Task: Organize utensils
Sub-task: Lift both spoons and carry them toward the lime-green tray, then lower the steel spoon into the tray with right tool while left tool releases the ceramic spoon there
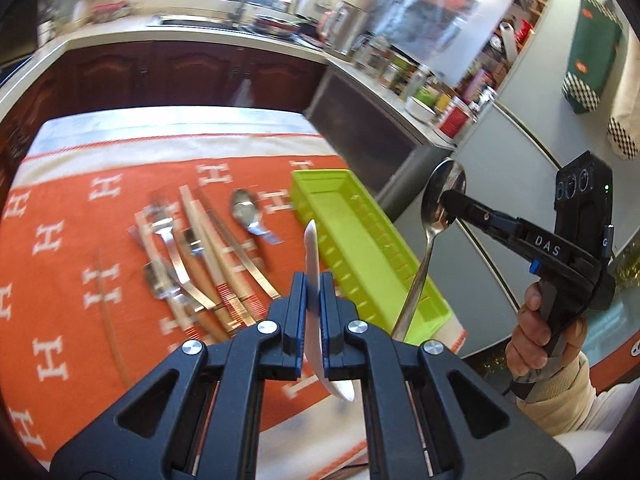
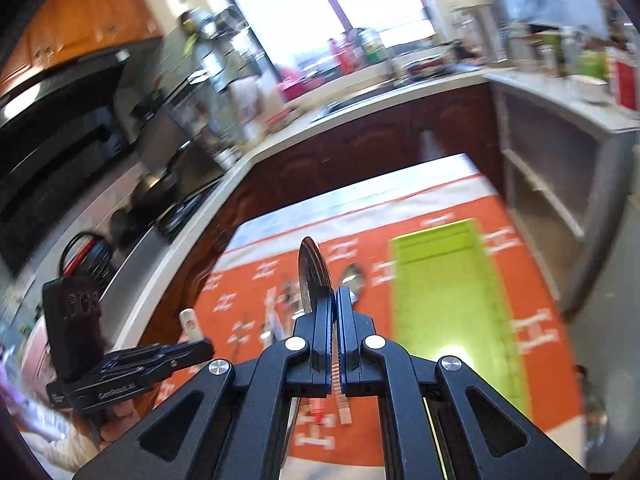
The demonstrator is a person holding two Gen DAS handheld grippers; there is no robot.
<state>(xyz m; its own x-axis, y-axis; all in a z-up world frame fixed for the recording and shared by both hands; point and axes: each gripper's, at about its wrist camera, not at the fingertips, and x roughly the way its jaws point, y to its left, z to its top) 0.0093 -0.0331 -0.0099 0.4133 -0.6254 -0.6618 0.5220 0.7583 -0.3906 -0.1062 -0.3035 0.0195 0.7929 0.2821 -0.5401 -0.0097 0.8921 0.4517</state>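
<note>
My left gripper (image 1: 313, 280) is shut on a white plastic utensil (image 1: 312, 248), held on edge above the orange cloth. My right gripper (image 2: 334, 294) is shut on a metal spoon (image 2: 312, 276) by its bowl; in the left wrist view the right gripper (image 1: 450, 196) holds that spoon (image 1: 438, 204) with its handle hanging down over the near end of the lime green tray (image 1: 360, 240). The tray (image 2: 444, 280) looks empty. A pile of forks, chopsticks and other cutlery (image 1: 192, 248) and a loose spoon (image 1: 246, 210) lie on the cloth left of the tray. The left gripper (image 2: 200, 350) shows in the right wrist view.
The orange cloth with white H marks (image 1: 60, 280) covers the table. Dark wooden cabinets (image 1: 180, 76) and a counter with a sink (image 1: 192, 20) stand behind. Jars and bowls (image 1: 420, 92) crowd the counter at right. A stove (image 2: 160, 200) is at far left.
</note>
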